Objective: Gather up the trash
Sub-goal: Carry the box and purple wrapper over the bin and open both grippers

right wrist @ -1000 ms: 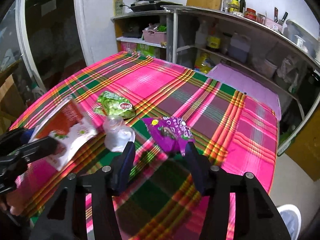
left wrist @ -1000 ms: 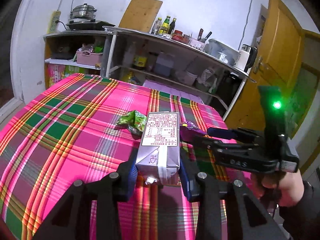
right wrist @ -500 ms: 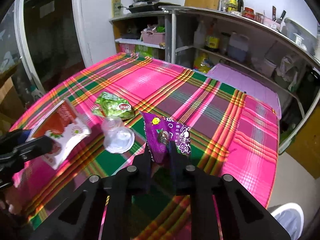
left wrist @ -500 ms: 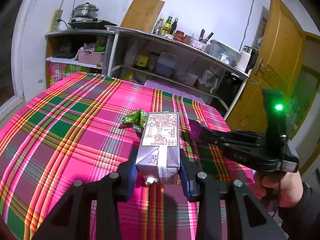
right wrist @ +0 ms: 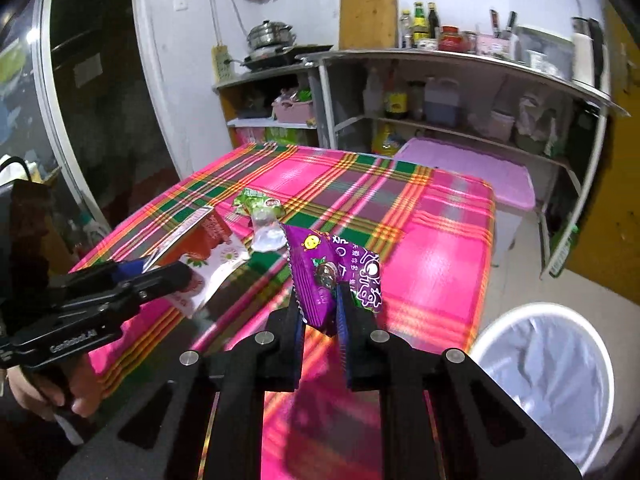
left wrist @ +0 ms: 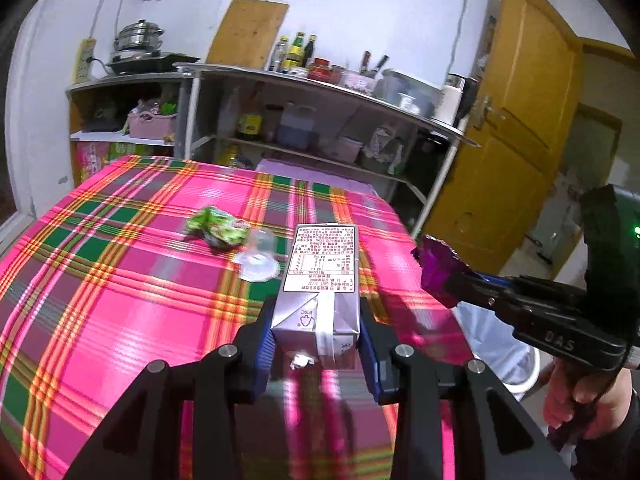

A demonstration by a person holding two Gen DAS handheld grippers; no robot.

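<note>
My left gripper [left wrist: 316, 332] is shut on a drink carton [left wrist: 322, 280], lifted above the pink plaid table [left wrist: 120, 300]; in the right wrist view the carton [right wrist: 208, 256] shows its red and white face beside my left gripper [right wrist: 160, 276]. My right gripper [right wrist: 318, 312] is shut on a purple snack wrapper [right wrist: 332, 264], held up over the table's right side; the wrapper [left wrist: 436, 272] also shows in the left wrist view. A green wrapper [left wrist: 218, 226] and a clear plastic cup [left wrist: 258, 258] lie on the table.
A white bin lined with a pale bag [right wrist: 552, 380] stands on the floor at the table's right corner. Metal shelves [left wrist: 320, 120] with bottles and pots run behind the table. A wooden door [left wrist: 512, 140] is at the right.
My right gripper closed on the purple wrapper and lifted it off the table, toward the right. My left gripper, still holding the carton, drew back and rose a little.
</note>
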